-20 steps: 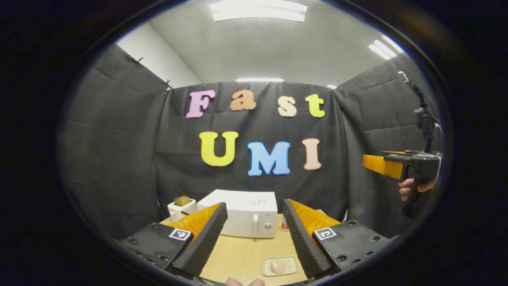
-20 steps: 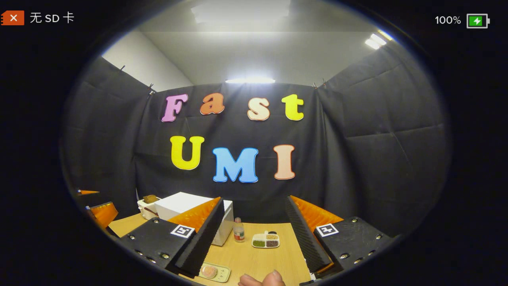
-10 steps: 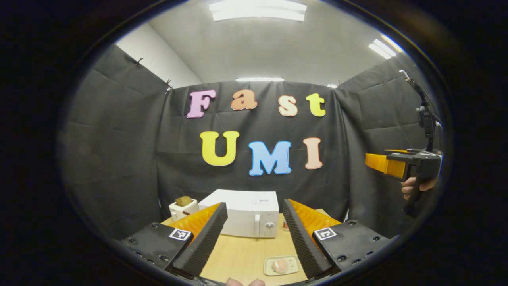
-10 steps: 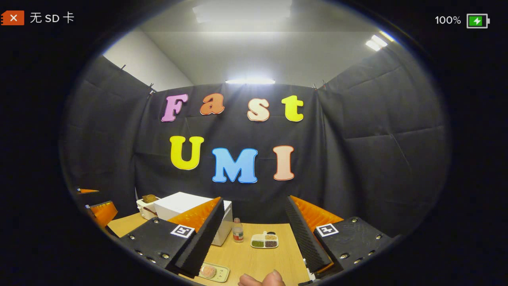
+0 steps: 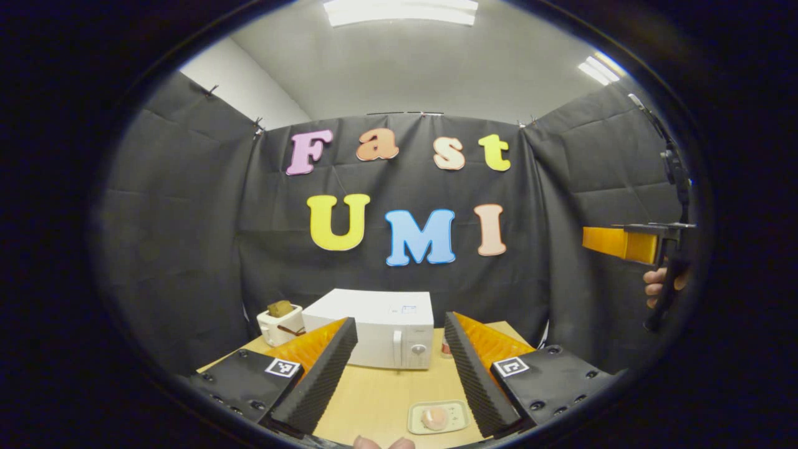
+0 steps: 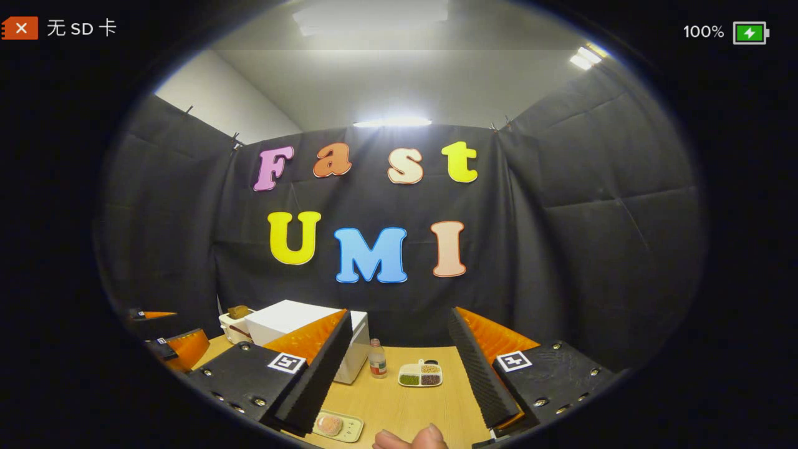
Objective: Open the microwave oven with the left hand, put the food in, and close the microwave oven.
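Fingers of the left gripper (image 5: 399,380) are spread wide, nothing between them, held above the near table edge. Right gripper (image 6: 399,380) is likewise wide open and empty, high over the table (image 6: 405,405); in the left gripper view it hangs far right, hand (image 5: 661,284) on its handle. Wooden table has bare surface between the grippers and the appliances. White microwave oven (image 5: 380,337) sits at the back, door closed, handle and knob at its right. White toaster (image 5: 277,324) with bread stands just left of it. Four-section dish (image 6: 421,375) and small bottle (image 6: 376,360) sit right of the microwave. Food (image 5: 434,416) lies on a pale tray (image 5: 458,421) near the front edge, well apart from the microwave.
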The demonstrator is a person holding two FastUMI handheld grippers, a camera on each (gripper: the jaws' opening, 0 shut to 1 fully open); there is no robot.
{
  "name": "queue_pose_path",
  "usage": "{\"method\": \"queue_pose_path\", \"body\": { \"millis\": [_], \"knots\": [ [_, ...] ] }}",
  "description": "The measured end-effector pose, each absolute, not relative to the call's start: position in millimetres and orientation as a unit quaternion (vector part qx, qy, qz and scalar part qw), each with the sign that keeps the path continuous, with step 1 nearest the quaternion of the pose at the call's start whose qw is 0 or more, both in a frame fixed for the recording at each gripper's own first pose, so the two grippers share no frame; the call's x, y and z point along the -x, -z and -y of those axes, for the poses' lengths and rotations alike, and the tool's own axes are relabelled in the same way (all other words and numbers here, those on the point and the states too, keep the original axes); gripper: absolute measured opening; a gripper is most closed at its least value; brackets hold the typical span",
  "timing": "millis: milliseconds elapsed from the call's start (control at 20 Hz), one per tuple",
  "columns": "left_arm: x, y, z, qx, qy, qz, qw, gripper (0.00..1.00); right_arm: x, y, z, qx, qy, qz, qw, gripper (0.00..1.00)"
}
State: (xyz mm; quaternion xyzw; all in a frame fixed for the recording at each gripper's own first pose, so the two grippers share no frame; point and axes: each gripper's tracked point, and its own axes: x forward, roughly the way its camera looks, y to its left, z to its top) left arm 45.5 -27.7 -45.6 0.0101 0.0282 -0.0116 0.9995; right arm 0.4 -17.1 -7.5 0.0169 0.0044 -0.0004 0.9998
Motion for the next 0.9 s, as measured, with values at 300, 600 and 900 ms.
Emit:
{"method": "queue_pose_path", "body": {
  "millis": [300,600,900],
  "knots": [
    [-76,63,39,-0.025,0.018,-0.024,0.999,0.95,-20,13,31,-0.036,0.018,-0.011,0.999,0.95],
    [-142,113,20,-0.025,0.051,-0.041,0.998,0.98,-47,13,13,-0.027,0.064,-0.013,0.998,0.95],
    [-207,193,-7,-0.015,0.075,-0.071,0.995,0.99,-62,11,-1,-0.007,0.119,-0.02,0.993,0.98]
  ]
}}
